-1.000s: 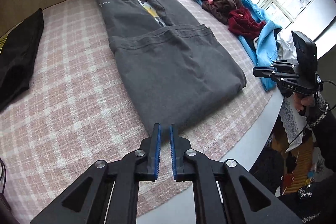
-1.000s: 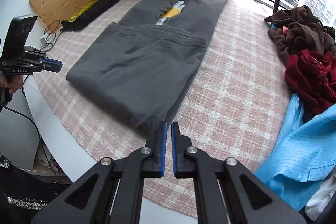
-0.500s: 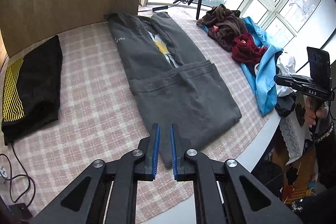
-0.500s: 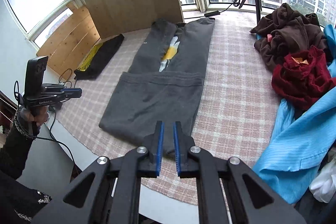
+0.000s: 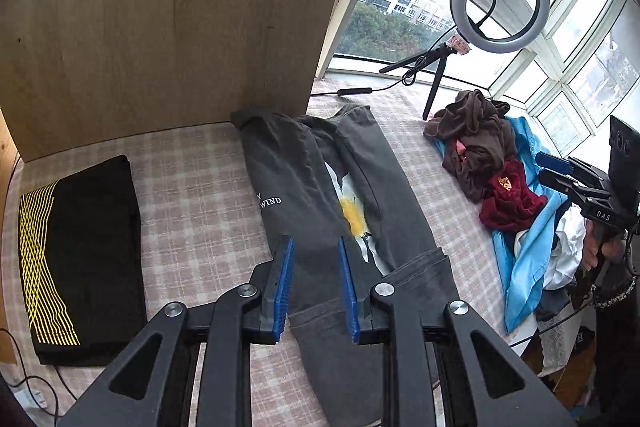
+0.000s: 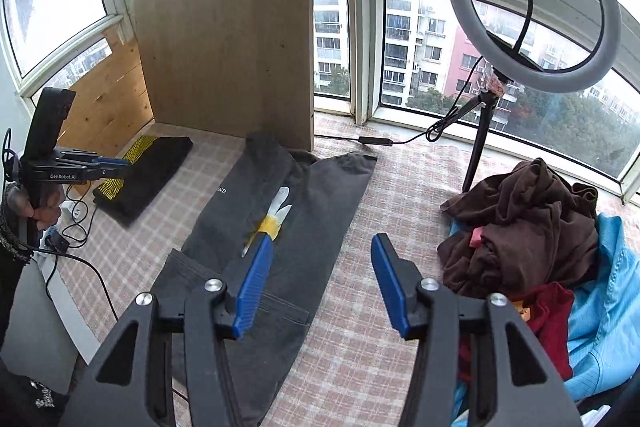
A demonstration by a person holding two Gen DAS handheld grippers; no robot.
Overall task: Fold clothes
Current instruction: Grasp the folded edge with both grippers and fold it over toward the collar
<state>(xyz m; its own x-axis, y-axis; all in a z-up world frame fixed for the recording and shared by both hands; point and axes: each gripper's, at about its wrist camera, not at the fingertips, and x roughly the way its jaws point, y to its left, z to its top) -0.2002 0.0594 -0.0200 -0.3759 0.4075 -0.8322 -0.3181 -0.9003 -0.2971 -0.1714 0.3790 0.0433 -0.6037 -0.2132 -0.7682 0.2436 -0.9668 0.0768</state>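
Observation:
A grey shirt point(image 5: 304, 179) point(image 6: 316, 223) with a yellow and white print lies long and narrow on the plaid tablecloth point(image 5: 192, 207), its near end folded over. My left gripper point(image 5: 315, 241) hangs above the shirt. Its jaws are opening, still a narrow gap, and nothing is between them. My right gripper point(image 6: 322, 239) hovers over the shirt's right edge. Its jaws are opening wider, also with nothing between them. The two grippers also show in each other's views, the left gripper point(image 6: 96, 163) far left and the right gripper point(image 5: 560, 171) far right, each held in a hand.
A folded black garment point(image 5: 92, 239) point(image 6: 148, 167) with yellow lines lies at the left. A pile of brown, red and blue clothes point(image 5: 492, 179) point(image 6: 528, 239) sits at the right. A ring light point(image 5: 500, 3) point(image 6: 532, 3) on a tripod and a wooden board point(image 5: 160, 27) stand at the back.
Both grippers have risen and drawn back from the shirt's near folded end, so more of the table shows. Both jaws went from nearly shut to apart, the right ones wider.

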